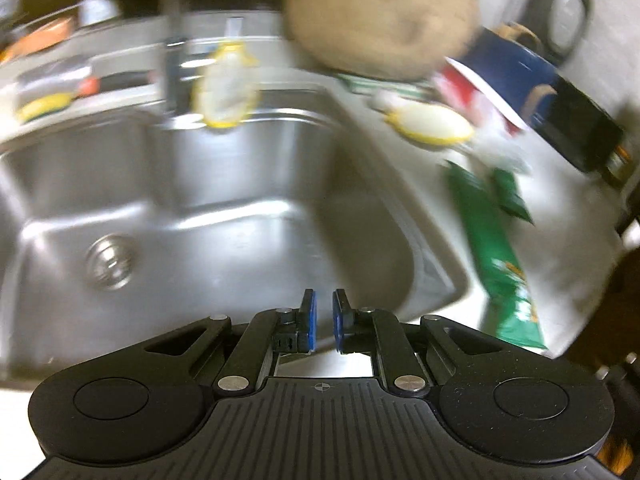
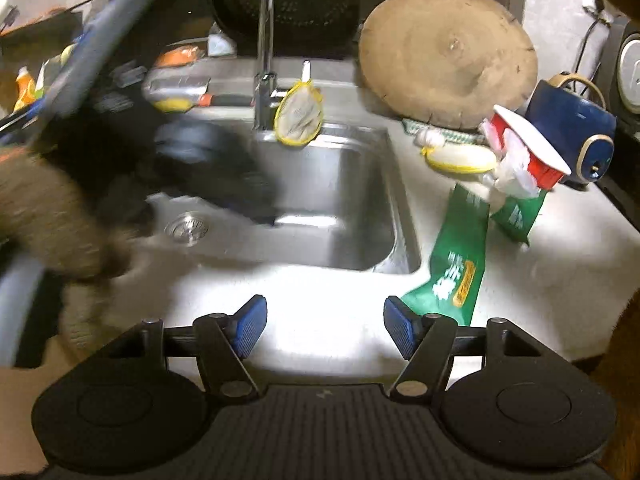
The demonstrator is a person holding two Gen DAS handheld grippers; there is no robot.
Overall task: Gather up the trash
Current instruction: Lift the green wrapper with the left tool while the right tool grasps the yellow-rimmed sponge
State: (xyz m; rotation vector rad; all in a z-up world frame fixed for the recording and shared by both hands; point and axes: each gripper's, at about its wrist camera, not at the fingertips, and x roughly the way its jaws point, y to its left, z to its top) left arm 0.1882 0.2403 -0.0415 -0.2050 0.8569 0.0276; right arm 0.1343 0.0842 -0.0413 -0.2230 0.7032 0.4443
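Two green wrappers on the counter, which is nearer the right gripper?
The long green wrapper, its end almost at the right gripper. The short green wrapper lies farther back, below the red cup.

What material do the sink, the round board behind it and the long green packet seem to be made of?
Sink: brushed stainless steel, grey with soft reflections. Round board: apparently wood, matte brown, with cracks at its edge. Long green packet: probably thin plastic film, glossy, printed and creased.

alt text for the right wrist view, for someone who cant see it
The right tongs hang open and empty over a white counter, facing a steel sink. To the right lie a long green wrapper, a red and white cup and a round wooden board.
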